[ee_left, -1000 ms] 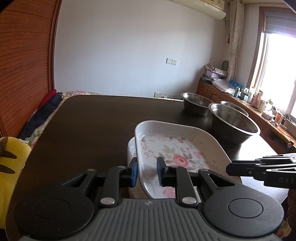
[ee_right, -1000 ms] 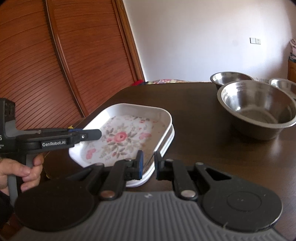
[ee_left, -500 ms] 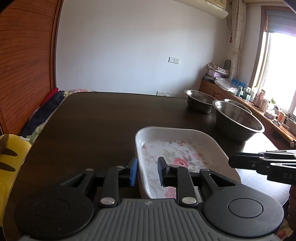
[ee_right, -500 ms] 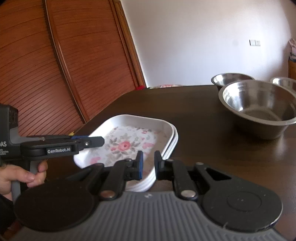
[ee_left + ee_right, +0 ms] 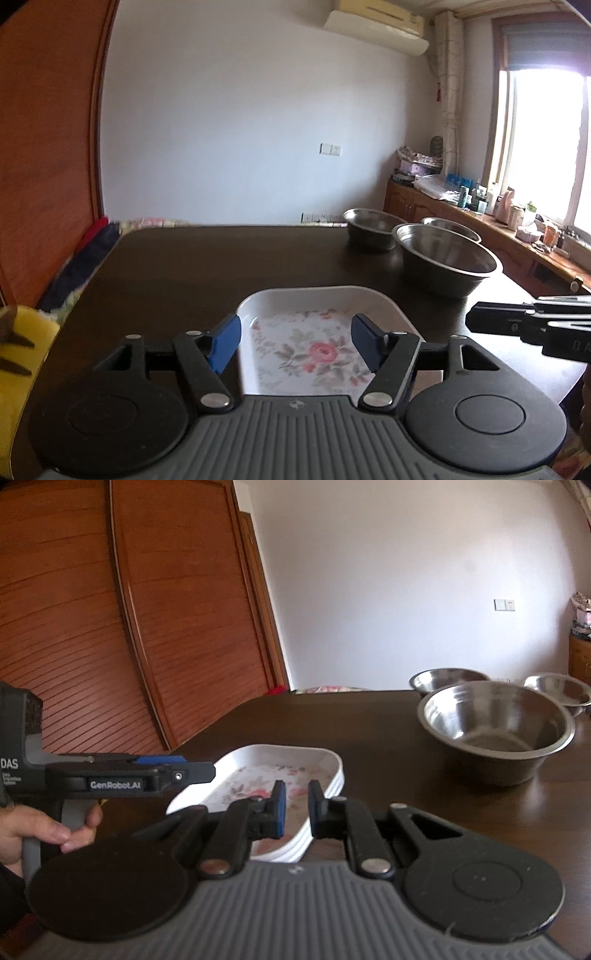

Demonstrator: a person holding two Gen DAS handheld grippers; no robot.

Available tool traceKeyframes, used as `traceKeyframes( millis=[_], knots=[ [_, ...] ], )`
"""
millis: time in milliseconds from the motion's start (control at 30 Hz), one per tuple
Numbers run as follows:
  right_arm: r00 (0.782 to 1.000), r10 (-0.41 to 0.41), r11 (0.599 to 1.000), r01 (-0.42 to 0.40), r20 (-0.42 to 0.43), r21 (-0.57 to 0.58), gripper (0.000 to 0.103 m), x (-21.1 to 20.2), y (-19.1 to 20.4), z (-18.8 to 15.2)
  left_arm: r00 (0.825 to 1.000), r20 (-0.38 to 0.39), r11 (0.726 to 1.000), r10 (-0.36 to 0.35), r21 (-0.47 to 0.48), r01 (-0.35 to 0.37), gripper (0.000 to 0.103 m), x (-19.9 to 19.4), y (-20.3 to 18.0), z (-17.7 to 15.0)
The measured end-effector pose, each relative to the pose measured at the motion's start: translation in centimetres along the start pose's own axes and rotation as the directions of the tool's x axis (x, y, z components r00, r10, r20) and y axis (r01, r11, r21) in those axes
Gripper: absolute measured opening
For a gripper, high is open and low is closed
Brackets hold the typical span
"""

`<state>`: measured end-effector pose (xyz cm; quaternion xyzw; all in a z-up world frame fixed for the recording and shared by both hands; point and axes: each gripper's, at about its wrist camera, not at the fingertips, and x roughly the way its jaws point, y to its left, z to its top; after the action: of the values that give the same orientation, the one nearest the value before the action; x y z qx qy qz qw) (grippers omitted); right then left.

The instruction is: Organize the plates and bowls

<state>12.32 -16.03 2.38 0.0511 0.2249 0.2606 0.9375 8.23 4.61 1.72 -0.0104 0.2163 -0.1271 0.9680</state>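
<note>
Two hand-held grippers are in view. The left hand-held gripper (image 5: 295,343) has its jaws opening; its blue pads (image 5: 223,343) stand wide apart, above the near end of the plates, and press on nothing. The right hand-held gripper (image 5: 294,808) has its jaws nearly closed, a narrow gap between them, with nothing held; the near right edge of the plates shows through the gap. One hand (image 5: 40,830) is visible in the right wrist view, wrapped around the left unit's grip.

Nearest on the dark counter (image 5: 192,266) lies a stack of white rectangular plates (image 5: 314,332) with a floral print on the inside of the top one. The right wrist view shows several nested rims at the near corner (image 5: 295,845); the exact count cannot be told, but there are at least two. The stack sits flat near the front edge of the counter, between the two hand-held grippers.

Farther back, on the right side of the counter, stand three steel bowls, all upright and separate:
- One large bowl (image 5: 447,258), closest to the plates but well apart from them.
- One smaller bowl (image 5: 373,225) behind it to the left.
- One smaller bowl (image 5: 452,227) behind it to the right, partly hidden by the large bowl.

Beyond the counter: one wooden sliding door (image 5: 147,609), one white wall (image 5: 240,129), one air conditioner (image 5: 376,24) and one window (image 5: 543,147).
</note>
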Motion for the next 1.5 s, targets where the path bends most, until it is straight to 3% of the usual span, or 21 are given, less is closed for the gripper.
traceKeyframes(
  millis=[200, 500, 733, 1167, 1233, 1367, 1500],
  knots=[
    [0.998, -0.048, 0.999, 0.048, 0.041, -0.005, 0.015, -2.1, -1.4, -0.4, 0.999, 0.038, 0.999, -0.034, 0.033, 0.033, 0.103, -0.2, -2.4, 0.0],
    [0.987, -0.140, 0.990, 0.138, 0.073, 0.030, 0.015, -4.3, -4.9, -0.7, 0.993, 0.071, 0.994, -0.093, 0.070, 0.088, 0.103, 0.8, -6.1, -0.1],
    [0.971, -0.222, 0.975, 0.222, 0.092, 0.018, 0.016, -5.7, -7.1, -1.2, 0.989, 0.051, 0.988, -0.137, 0.080, 0.133, 0.103, 2.5, -8.4, -0.1],
    [0.952, -0.280, 0.960, 0.274, 0.128, 0.062, 0.017, -6.8, -11.8, -1.0, 0.986, 0.032, 0.983, -0.161, 0.095, 0.157, 0.103, 6.8, -11.6, 1.5],
    [0.949, -0.287, 0.958, 0.282, 0.133, 0.059, 0.035, -6.7, -12.6, -0.7, 0.986, 0.032, 0.983, -0.161, 0.097, 0.157, 0.103, 7.5, -11.9, 2.0],
    [0.943, -0.297, 0.955, 0.294, 0.153, 0.042, 0.049, -6.2, -13.9, 0.1, 0.987, 0.039, 0.984, -0.156, 0.088, 0.152, 0.103, 8.8, -12.5, 3.0],
    [0.945, -0.284, 0.958, 0.285, 0.162, 0.016, 0.085, -5.4, -15.5, 1.0, 0.987, 0.043, 0.987, -0.154, 0.062, 0.151, 0.103, 10.0, -12.9, 3.7]
  ],
)
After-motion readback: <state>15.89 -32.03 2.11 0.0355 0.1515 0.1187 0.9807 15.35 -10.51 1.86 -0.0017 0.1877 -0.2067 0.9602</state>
